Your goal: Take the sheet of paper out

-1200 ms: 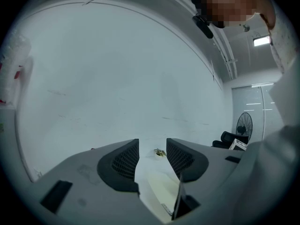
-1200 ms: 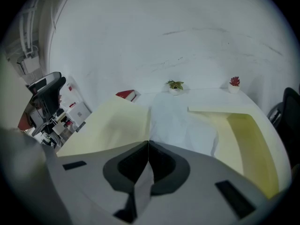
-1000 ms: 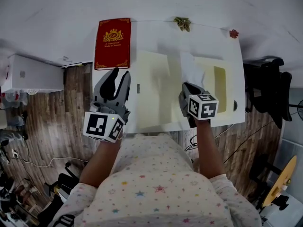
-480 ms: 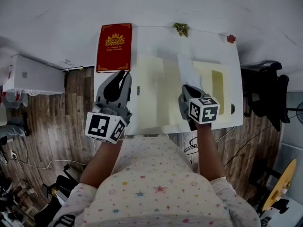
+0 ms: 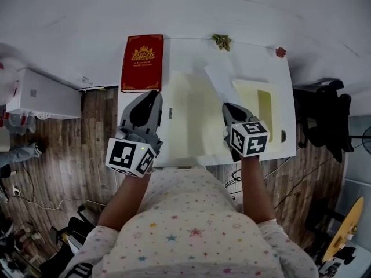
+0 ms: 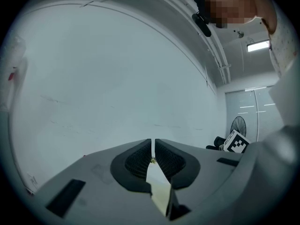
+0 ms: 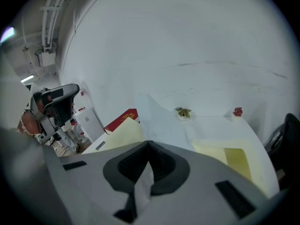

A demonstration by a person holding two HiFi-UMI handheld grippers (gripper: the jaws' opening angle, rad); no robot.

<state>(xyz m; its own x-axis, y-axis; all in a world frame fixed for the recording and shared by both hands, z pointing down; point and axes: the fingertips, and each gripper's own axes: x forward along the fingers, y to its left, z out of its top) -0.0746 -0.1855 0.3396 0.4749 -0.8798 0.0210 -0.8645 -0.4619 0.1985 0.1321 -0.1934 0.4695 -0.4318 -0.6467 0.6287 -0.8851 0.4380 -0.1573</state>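
Observation:
A white sheet of paper (image 5: 218, 81) stands up off the table, slanting to the far left, with my right gripper (image 5: 229, 108) shut on its near corner. In the right gripper view the sheet (image 7: 160, 118) rises from between the jaws of the right gripper (image 7: 148, 145). Below it lies an open cream folder (image 5: 191, 116) on the white table (image 5: 185, 51). My left gripper (image 5: 152, 99) is at the folder's left side. In the left gripper view, the left gripper (image 6: 153, 147) is shut on a cream flap (image 6: 159, 191).
A red book (image 5: 142, 62) lies at the table's far left corner. A yellow-and-cream envelope (image 5: 261, 106) lies to the right of the folder. A small leaf ornament (image 5: 221, 40) and a red one (image 5: 281, 52) sit at the far edge. A black chair (image 5: 320, 110) stands to the right, a white cabinet (image 5: 40, 91) to the left.
The white sheet has swung toward the far left and more of it shows above the folder. The right gripper stays shut on it. The left gripper has hardly moved.

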